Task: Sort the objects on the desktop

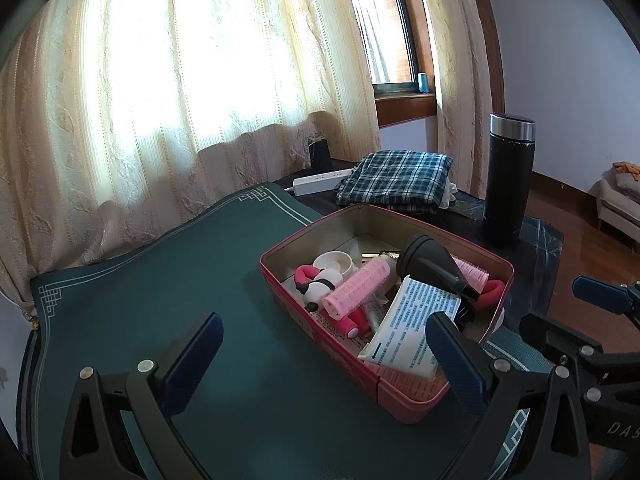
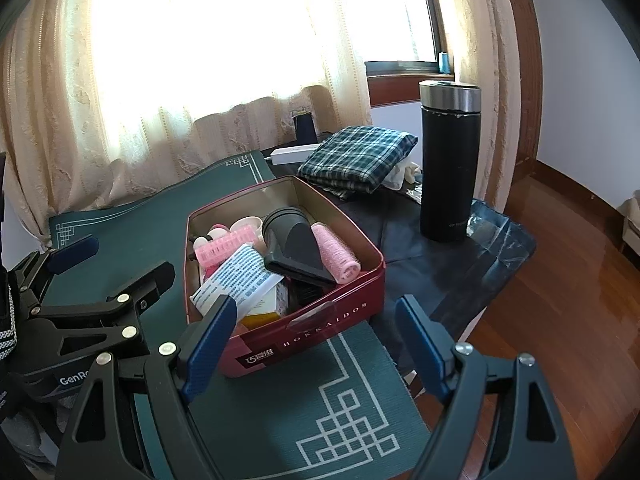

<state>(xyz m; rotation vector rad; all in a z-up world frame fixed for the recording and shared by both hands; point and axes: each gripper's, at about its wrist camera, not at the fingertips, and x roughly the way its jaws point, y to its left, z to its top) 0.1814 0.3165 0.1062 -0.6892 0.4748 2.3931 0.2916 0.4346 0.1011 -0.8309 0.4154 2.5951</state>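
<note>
Red tin (image 2: 304, 320): on the green mat (image 1: 140, 280), right half of the tabletop (image 2: 420, 240) — lid off.
Contents: pink rollers (image 2: 336, 252), black nozzle (image 2: 296, 240), white leaflet (image 2: 240, 280), panda toy (image 1: 320, 286), all inside the tin.
Left claw (image 1: 324, 364): jaws apart, empty, near the tin's left side.
Right claw (image 2: 316, 346): jaws wide apart, empty — hovering at the tin's near wall.
Black flask (image 2: 450, 160): upright, far right, apart from the tin.

I am working in a home, in a lived-in room. Cream lace curtains (image 1: 180, 92) are hanging over a wooden-framed window (image 1: 400, 60), and a wooden floor (image 2: 560, 300) is shining beside the tabletop (image 1: 160, 280). Folded checked clothing (image 1: 396, 182) and a black flask (image 2: 450, 160) are standing there, and a sofa (image 1: 618, 200) is showing far off.
</note>
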